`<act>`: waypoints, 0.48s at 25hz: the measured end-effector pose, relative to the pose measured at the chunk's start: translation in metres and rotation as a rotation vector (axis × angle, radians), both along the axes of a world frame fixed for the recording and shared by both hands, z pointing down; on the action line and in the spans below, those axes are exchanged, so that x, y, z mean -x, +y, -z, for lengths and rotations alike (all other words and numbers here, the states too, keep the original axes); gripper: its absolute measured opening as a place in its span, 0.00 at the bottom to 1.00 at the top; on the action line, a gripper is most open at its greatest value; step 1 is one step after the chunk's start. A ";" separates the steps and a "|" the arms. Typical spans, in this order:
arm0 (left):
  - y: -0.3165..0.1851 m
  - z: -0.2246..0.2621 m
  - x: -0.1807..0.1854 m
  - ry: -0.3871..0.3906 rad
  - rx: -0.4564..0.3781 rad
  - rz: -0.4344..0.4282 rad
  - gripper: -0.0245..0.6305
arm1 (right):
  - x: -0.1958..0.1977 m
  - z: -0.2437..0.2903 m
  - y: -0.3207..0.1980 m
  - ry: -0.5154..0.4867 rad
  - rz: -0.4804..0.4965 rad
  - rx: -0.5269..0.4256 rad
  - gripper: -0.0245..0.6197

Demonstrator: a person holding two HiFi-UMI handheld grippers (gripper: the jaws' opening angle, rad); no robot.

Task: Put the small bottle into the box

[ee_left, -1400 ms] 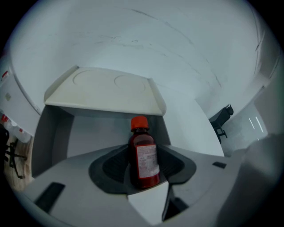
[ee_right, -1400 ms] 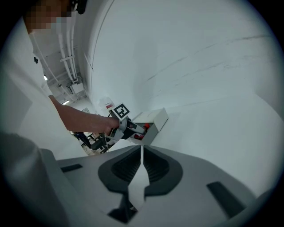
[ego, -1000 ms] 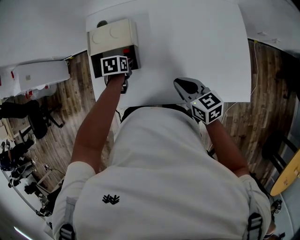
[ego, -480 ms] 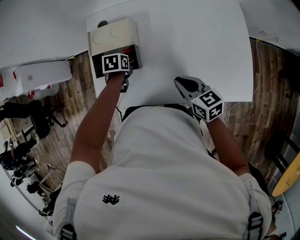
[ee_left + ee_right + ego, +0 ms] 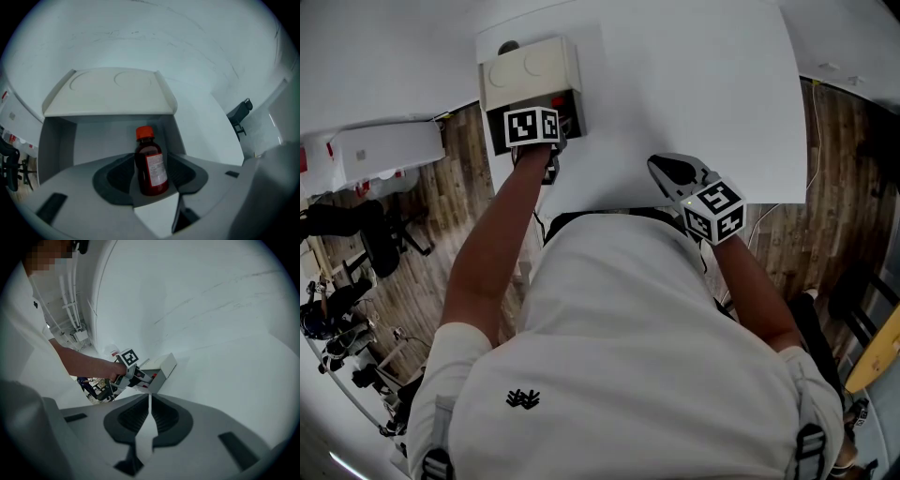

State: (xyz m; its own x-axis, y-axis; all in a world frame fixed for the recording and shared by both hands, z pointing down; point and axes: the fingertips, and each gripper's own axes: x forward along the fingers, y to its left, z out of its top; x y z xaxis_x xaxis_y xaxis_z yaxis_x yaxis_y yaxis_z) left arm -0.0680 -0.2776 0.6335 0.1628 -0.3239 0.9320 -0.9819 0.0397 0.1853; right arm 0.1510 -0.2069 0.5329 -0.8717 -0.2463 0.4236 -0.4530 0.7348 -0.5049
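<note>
Left gripper view showed my left gripper clamped on the small bottle — held upright, cap up, at the open mouth of the box straight ahead, probably to go in standing. My right gripper was closed on nothing — parked well aside.

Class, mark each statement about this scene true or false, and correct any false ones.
1. The left gripper holds the small bottle between its jaws. True.
2. The bottle's cap is blue. False: it is orange-red.
3. The box has its lid shut. False: the lid is swung open.
4. The right gripper holds nothing. True.
5. The box sits on the floor. False: it sits on the white table.
</note>
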 end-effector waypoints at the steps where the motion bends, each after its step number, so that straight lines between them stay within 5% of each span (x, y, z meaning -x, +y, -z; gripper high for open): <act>1: 0.000 0.000 0.000 0.001 0.000 -0.002 0.38 | 0.001 0.000 0.001 0.001 0.001 -0.001 0.07; 12: -0.001 0.003 0.002 0.024 -0.023 -0.011 0.38 | 0.007 0.003 0.006 0.014 -0.006 -0.005 0.07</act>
State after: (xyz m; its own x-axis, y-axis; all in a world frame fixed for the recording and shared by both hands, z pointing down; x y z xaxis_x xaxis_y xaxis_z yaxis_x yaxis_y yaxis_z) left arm -0.0702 -0.2784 0.6302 0.1884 -0.3434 0.9201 -0.9775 0.0245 0.2093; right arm 0.1440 -0.2010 0.5299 -0.8643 -0.2535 0.4344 -0.4642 0.7345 -0.4949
